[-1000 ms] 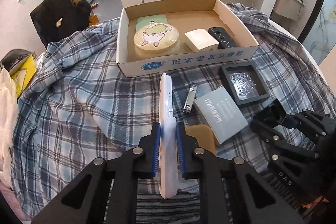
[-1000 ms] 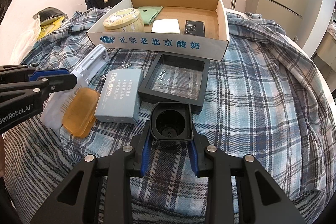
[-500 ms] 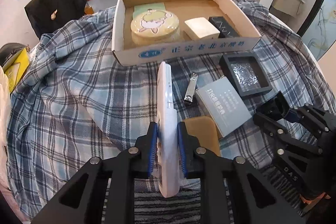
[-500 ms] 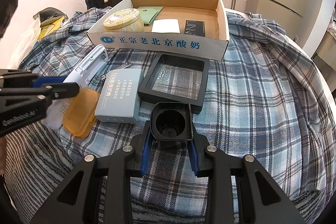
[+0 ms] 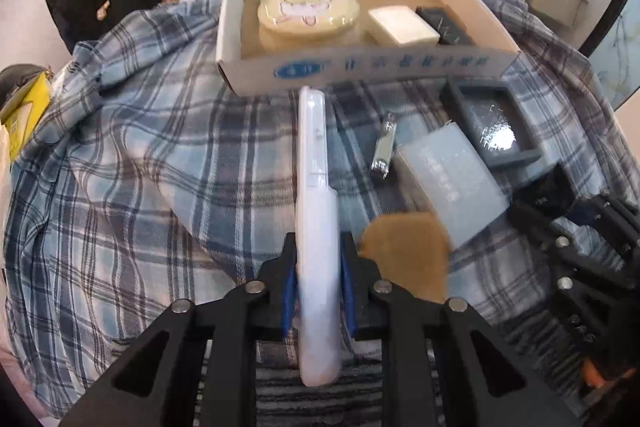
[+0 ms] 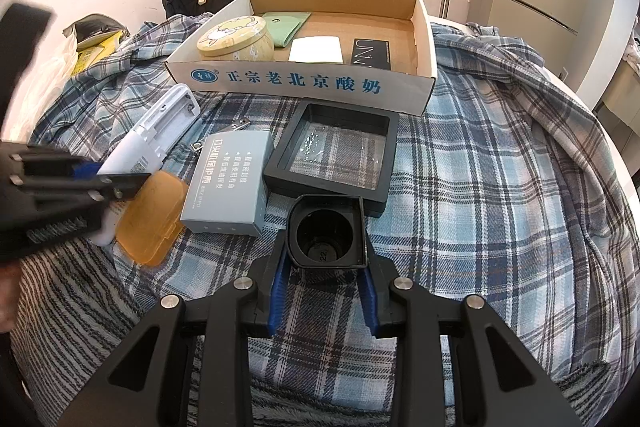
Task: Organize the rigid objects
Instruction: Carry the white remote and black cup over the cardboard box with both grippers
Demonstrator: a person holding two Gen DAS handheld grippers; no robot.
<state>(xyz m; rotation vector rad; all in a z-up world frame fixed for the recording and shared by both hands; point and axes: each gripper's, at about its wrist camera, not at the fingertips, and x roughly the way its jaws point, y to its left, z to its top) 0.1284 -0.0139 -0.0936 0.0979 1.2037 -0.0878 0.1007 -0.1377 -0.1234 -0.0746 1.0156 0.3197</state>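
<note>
The left hand-held gripper [image 5: 316, 285] clamps a long white case [image 5: 314, 187]; its long axis points straight ahead at the cardboard box [image 5: 360, 67]; the right hand-held gripper [image 6: 324, 267] grips a black cup [image 6: 326, 233].

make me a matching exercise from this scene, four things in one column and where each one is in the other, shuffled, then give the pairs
Things:
1. round cartoon tin
2. long white case
3. black square cup
4. orange lid

Places:
A. between the right tongs
B. inside the cardboard box
C. gripped by the left tongs
D. lying on the plaid cloth, beside the grey box

Pairs: 1-B, 2-C, 3-A, 4-D
</note>
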